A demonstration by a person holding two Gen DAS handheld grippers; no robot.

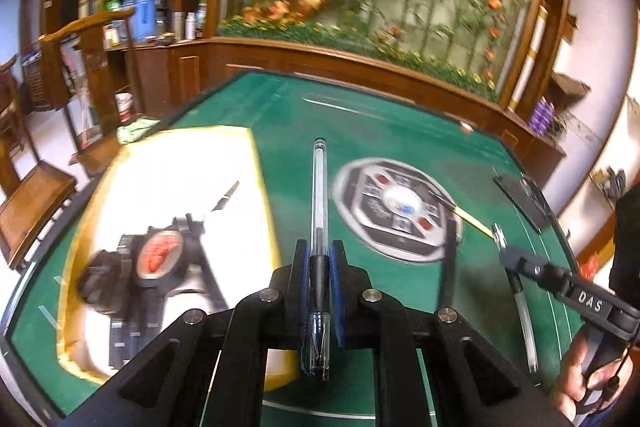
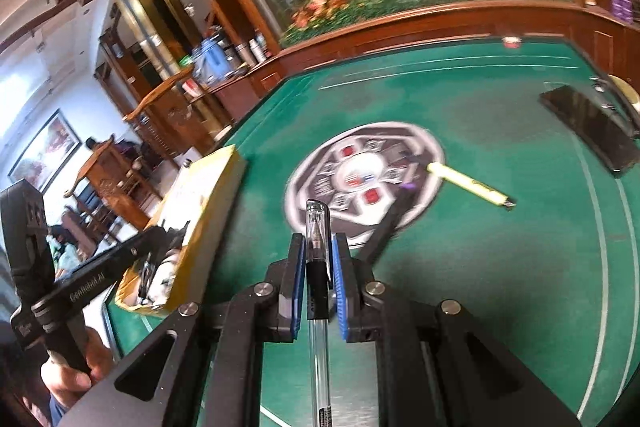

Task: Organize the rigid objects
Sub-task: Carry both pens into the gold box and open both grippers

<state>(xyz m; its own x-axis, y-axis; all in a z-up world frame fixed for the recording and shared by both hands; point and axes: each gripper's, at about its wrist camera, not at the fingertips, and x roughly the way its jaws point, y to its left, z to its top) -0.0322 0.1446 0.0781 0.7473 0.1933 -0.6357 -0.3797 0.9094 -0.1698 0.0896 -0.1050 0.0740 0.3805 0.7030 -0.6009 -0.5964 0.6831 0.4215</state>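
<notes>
My left gripper (image 1: pixel 319 259) is shut on a clear pen (image 1: pixel 320 183) by its black grip, the barrel pointing forward over the green table (image 1: pixel 400 131). Just left of it and below lies a yellow-rimmed box (image 1: pixel 260 187) with a black, red-faced object (image 1: pixel 160 255) and dark items inside. My right gripper (image 2: pixel 318 259) is shut on a second clear pen (image 2: pixel 319 347), its capped tip forward. A yellow marker (image 2: pixel 468 185) and a black pen (image 2: pixel 384 231) lie loose by the round centre panel (image 2: pixel 360 179).
A flat black slab (image 2: pixel 592 127) lies at the table's right edge. Wooden chairs (image 1: pixel 36 203) stand off the left side. A wooden ledge (image 1: pixel 360 63) with flowers runs behind the table. A person's hand (image 1: pixel 580 379) holds the right gripper's handle.
</notes>
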